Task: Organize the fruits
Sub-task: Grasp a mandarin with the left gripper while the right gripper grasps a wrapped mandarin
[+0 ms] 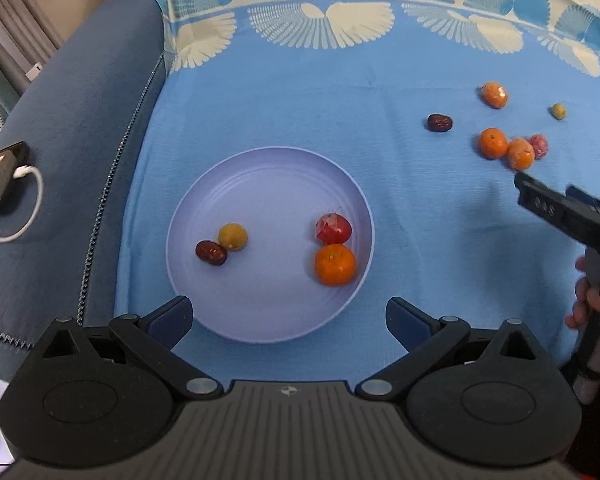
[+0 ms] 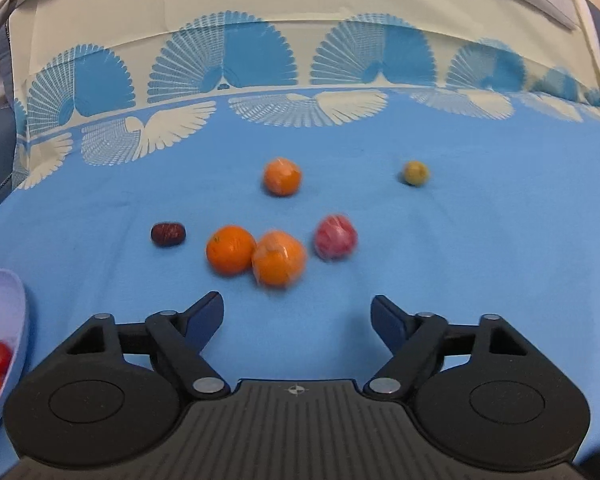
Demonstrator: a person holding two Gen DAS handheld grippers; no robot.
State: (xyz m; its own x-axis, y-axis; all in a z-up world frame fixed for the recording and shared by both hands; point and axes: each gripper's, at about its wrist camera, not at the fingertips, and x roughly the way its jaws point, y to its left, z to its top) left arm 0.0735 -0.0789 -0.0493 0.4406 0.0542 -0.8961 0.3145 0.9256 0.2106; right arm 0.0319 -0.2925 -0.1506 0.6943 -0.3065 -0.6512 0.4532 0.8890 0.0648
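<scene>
A pale lilac bowl (image 1: pixel 204 216) on the blue cloth holds a mandarin (image 1: pixel 335 264), a red fruit (image 1: pixel 333 229), a yellow-green fruit (image 1: pixel 233 237) and a dark red date (image 1: pixel 211 253). My left gripper (image 1: pixel 289 316) hovers open over its near rim, nothing between its fingers. Loose on the cloth lie a wrapped mandarin (image 2: pixel 279 258), a bare mandarin (image 2: pixel 230 249), a wrapped red fruit (image 2: pixel 335 237), another wrapped mandarin (image 2: pixel 282 176), a date (image 2: pixel 168 234) and a small green fruit (image 2: pixel 416 173). My right gripper (image 2: pixel 298 320) is open, just short of the nearest mandarin.
The cloth's cream and blue fan border (image 2: pixel 260 68) runs along the far side. A grey-blue sofa arm (image 1: pixel 72 128) on the left carries a phone (image 1: pixel 0 176) with a white cable. A hand (image 1: pixel 592 300) holds the right gripper at the left view's right edge.
</scene>
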